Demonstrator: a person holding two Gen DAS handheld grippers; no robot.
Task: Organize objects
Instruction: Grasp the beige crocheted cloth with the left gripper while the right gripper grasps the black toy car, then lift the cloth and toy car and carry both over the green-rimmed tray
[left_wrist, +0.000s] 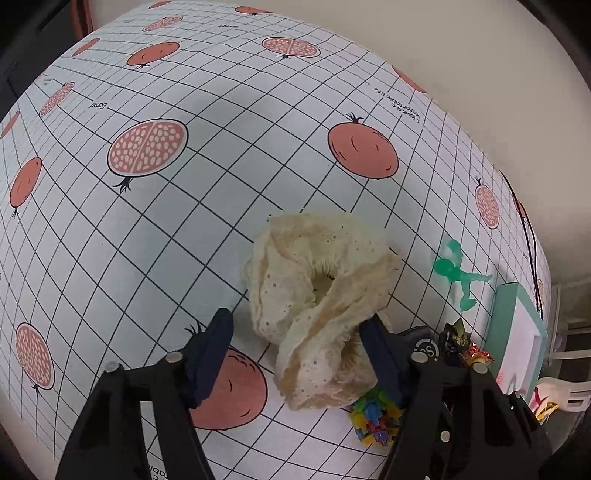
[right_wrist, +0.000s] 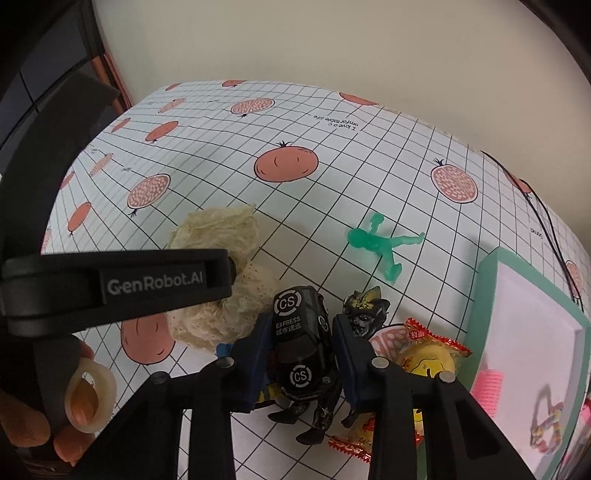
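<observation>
A cream lace scrunchie (left_wrist: 321, 288) lies crumpled on the pomegranate-print tablecloth (left_wrist: 184, 229). My left gripper (left_wrist: 295, 318) stands open around its near part, with the right finger touching the fabric. In the right wrist view the scrunchie (right_wrist: 221, 314) sits to the left, partly behind the left gripper's black body (right_wrist: 110, 288). My right gripper (right_wrist: 301, 325) is shut on a black toy car (right_wrist: 301, 343) marked "CS EXPRESS". The car (left_wrist: 424, 345) also shows just behind the left gripper's right finger.
A green translucent figure (right_wrist: 384, 243) lies farther back. A dark monster figure (right_wrist: 364, 310) and a yellow snack packet (right_wrist: 428, 362) sit by the car. A teal box (right_wrist: 484, 295) holding a pink comb (right_wrist: 491, 384) stands right. A colourful block toy (left_wrist: 373, 417) lies under the scrunchie's edge.
</observation>
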